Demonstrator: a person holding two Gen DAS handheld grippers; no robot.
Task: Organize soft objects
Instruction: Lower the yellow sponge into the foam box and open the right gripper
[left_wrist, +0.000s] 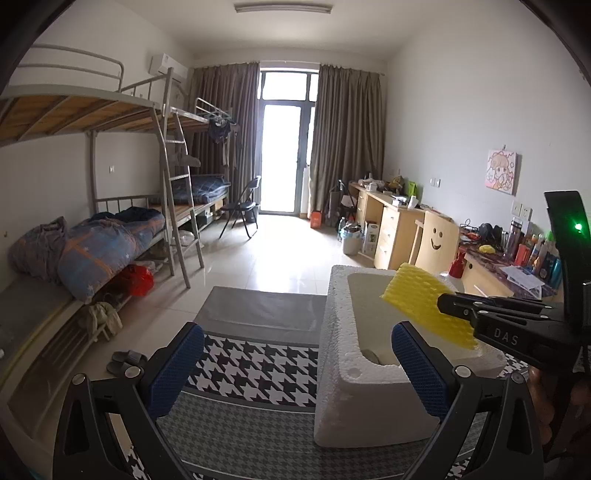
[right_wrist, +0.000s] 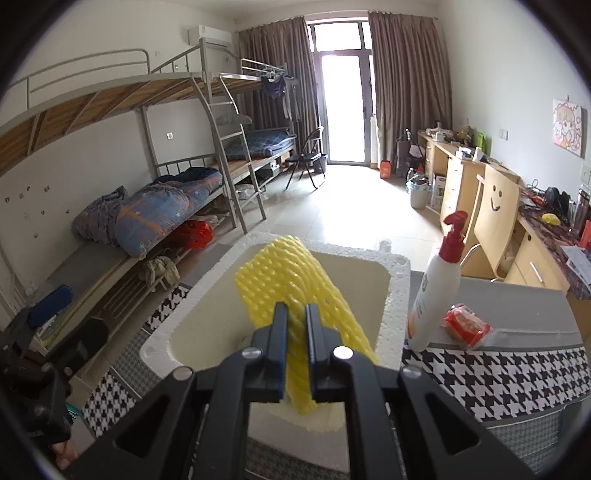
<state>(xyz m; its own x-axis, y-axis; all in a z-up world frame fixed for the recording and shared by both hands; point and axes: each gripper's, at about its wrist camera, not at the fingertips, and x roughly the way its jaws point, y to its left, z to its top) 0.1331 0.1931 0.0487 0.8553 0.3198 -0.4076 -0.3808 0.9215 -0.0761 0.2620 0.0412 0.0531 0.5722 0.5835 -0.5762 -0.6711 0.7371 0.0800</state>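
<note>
Dormitory table (right_wrist: 517, 373) with houndstooth cloth: right tool (right_wrist: 295, 325) pinches yellow foam netting (right_wrist: 291, 273) above a white foam box (right_wrist: 397, 291), left tool (left_wrist: 295, 369) spread, empty; springy netting could slip sideways, landing outside.

"DAS" in pale letters on right claw (left_wrist: 448, 302)

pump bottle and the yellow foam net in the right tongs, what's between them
Only the right wall of the white foam box, seen in the right wrist view: the yellow foam net hangs over the box, and the pump bottle stands just outside that wall.
</note>
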